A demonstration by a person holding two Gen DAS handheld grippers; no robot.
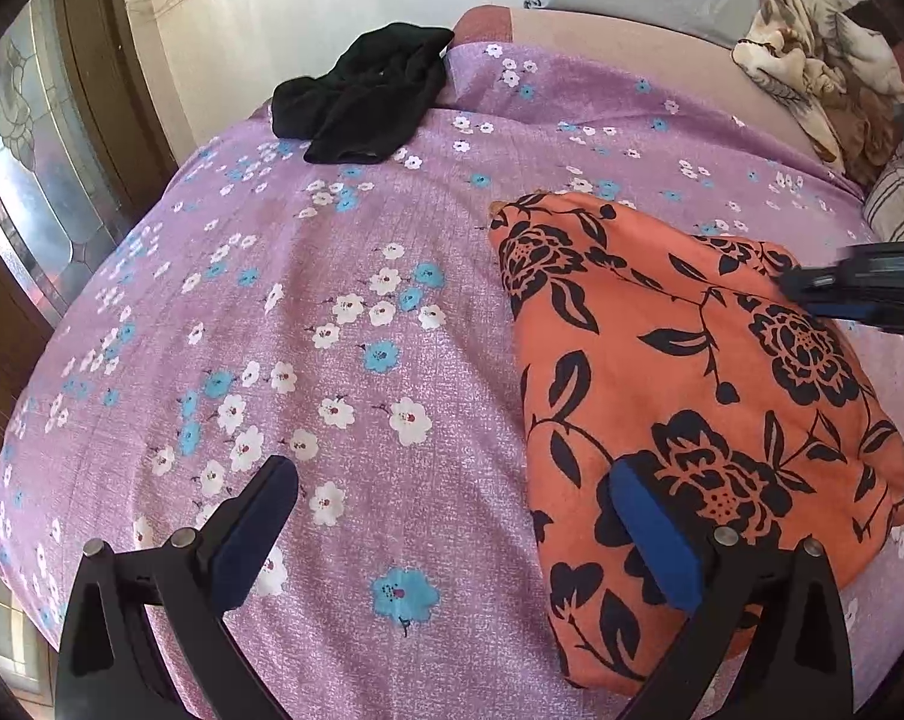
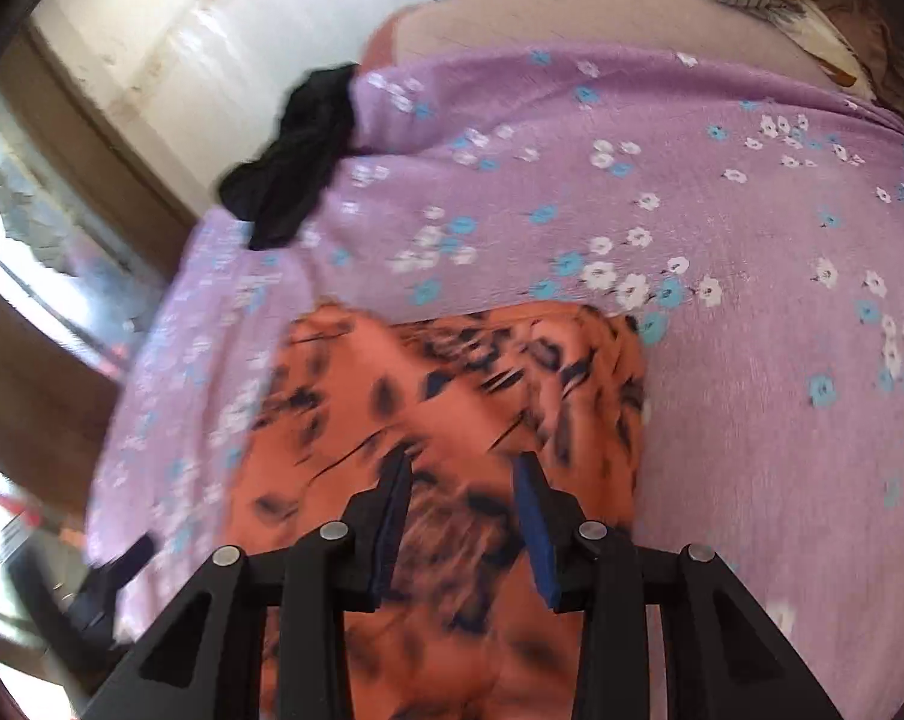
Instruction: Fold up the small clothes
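An orange garment with black flowers lies folded on the purple flowered bedsheet, right of centre in the left wrist view. My left gripper is open and empty, its right finger over the garment's near left edge. My right gripper shows at the right edge, over the garment's far right part. In the blurred right wrist view the right gripper hovers open above the orange garment. A crumpled black garment lies at the far left edge of the bed; it also shows in the right wrist view.
A brown and cream blanket is bunched at the far right corner, with a striped pillow beside it. A wall and a glazed wooden door stand past the bed's left edge. The bedsheet spreads right of the orange garment.
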